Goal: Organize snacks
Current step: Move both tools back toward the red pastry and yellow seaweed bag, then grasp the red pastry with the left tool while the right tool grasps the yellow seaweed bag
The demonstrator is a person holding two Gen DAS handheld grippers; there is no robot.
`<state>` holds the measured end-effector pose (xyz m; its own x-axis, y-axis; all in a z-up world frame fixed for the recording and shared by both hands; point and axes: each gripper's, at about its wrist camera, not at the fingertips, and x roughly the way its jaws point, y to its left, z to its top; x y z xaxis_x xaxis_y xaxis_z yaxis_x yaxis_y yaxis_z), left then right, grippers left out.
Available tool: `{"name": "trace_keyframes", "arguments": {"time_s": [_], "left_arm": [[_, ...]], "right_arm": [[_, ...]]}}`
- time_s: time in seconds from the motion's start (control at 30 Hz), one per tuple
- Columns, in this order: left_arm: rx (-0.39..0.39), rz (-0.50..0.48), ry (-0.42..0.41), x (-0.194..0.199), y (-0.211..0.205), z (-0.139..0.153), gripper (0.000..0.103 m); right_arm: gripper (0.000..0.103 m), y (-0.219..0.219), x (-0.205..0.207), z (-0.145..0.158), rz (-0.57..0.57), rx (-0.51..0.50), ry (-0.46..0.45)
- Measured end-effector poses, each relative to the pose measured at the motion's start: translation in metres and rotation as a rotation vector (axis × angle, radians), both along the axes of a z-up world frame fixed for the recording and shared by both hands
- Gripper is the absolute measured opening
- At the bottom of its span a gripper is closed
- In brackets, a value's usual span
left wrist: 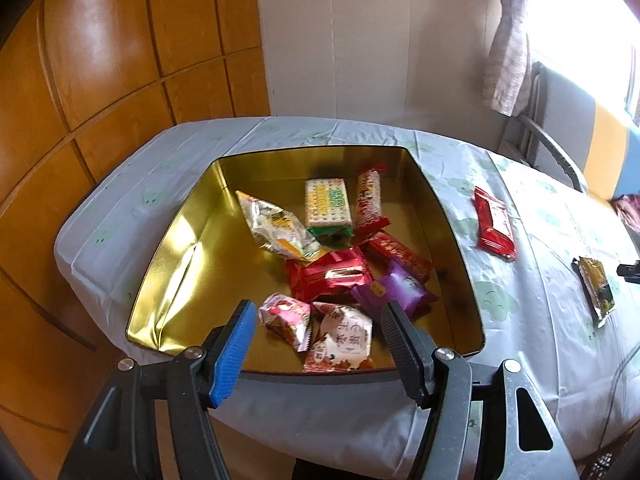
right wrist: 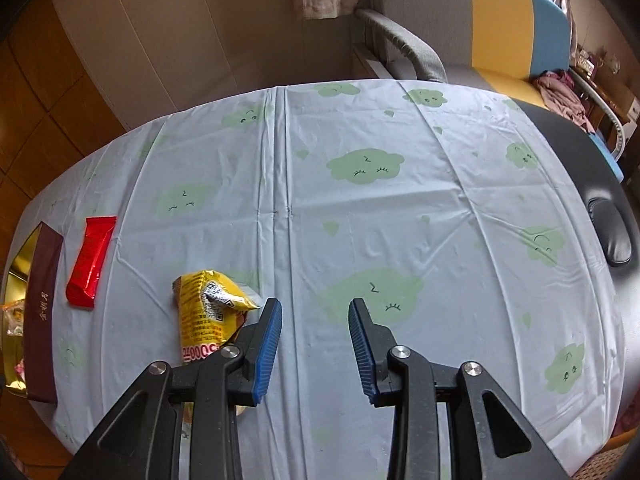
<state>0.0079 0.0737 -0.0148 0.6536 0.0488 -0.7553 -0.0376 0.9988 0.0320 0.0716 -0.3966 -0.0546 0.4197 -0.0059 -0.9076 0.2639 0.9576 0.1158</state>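
A gold-lined tin box (left wrist: 176,264) sits on the table and holds several snack packets, among them a purple one (left wrist: 394,290), a green cracker pack (left wrist: 329,206) and a pink-and-white one (left wrist: 285,318). My left gripper (left wrist: 318,312) is open and empty, hovering over the box's near edge. A red packet (left wrist: 495,224) and a yellow packet (left wrist: 597,286) lie on the cloth right of the box. My right gripper (right wrist: 316,308) is open and empty above the cloth. The yellow packet (right wrist: 204,312) lies just left of its left finger; the red packet (right wrist: 91,266) lies farther left.
The table wears a pale blue cloth with green clouds (right wrist: 364,166). The box's dark red outer wall (right wrist: 42,312) shows at the left edge of the right wrist view. A chair (right wrist: 404,42) and a sofa (right wrist: 516,28) stand behind the table. Wooden panels (left wrist: 100,80) are on the left.
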Motion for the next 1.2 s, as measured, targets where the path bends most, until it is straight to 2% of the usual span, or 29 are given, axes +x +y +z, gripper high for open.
{"name": "trace_keyframes", "arguments": {"time_s": [0.23,0.3,0.7,0.87,1.2], "left_arm": [[0.021,-0.075,-0.009,0.007,-0.026,0.009,0.066],[0.024,-0.104,-0.012,0.011,-0.036,0.013,0.069],[0.056,-0.335,-0.039,0.039,-0.121,0.03,0.071],[0.077,-0.396,-0.005,0.063,-0.154,0.021,0.071],[0.114,-0.423,0.101,0.117,-0.201,-0.014,0.071]], "right_arm": [[0.035,0.002,-0.001,0.003,0.005,0.026,-0.01],[0.035,0.003,-0.001,0.004,0.008,0.033,-0.016],[0.036,0.01,-0.001,0.015,0.043,0.058,-0.052],[0.037,0.012,-0.002,0.021,0.053,0.075,-0.074],[0.038,0.015,-0.002,0.028,0.065,0.105,-0.095]]}}
